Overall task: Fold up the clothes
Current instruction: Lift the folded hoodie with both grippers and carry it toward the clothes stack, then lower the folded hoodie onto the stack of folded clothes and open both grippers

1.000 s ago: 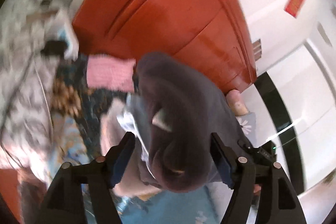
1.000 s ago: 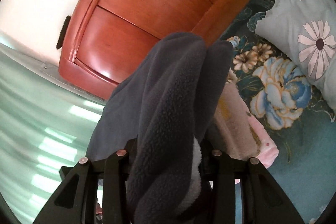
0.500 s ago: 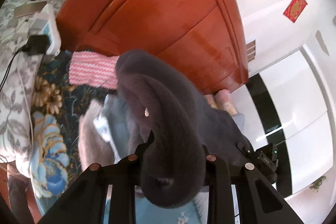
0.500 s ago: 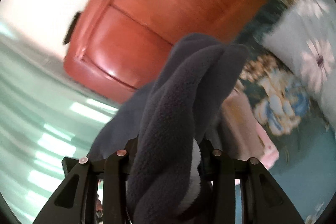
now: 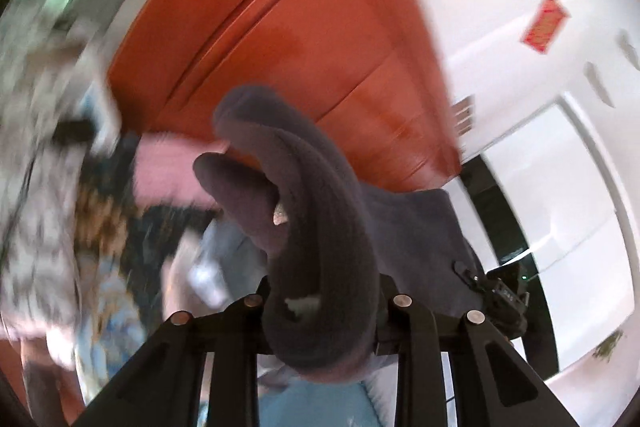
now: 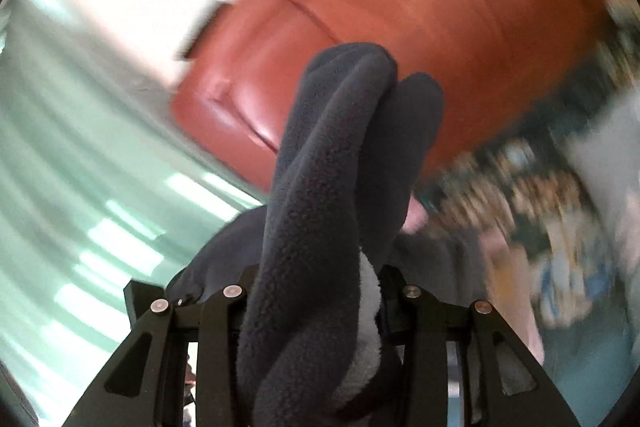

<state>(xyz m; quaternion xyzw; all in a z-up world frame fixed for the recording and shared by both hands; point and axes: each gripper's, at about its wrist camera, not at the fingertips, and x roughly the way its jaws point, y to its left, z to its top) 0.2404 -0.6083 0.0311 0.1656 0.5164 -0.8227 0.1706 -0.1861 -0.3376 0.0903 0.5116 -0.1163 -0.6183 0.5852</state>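
Fleece (image 5: 320, 227) hangs bunched between my hands above the bed (image 5: 100, 291): my left tongs (image 5: 322, 307), just closed, clench one thick roll; my right tongs (image 6: 316, 299) clench another. Soft, light and floppy, it wants edge grips.

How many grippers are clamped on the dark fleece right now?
2. The left gripper pinches a thick fold of the dark fleece; the right gripper pinches another bunch. Each jaws' inner faces are hidden by fabric.
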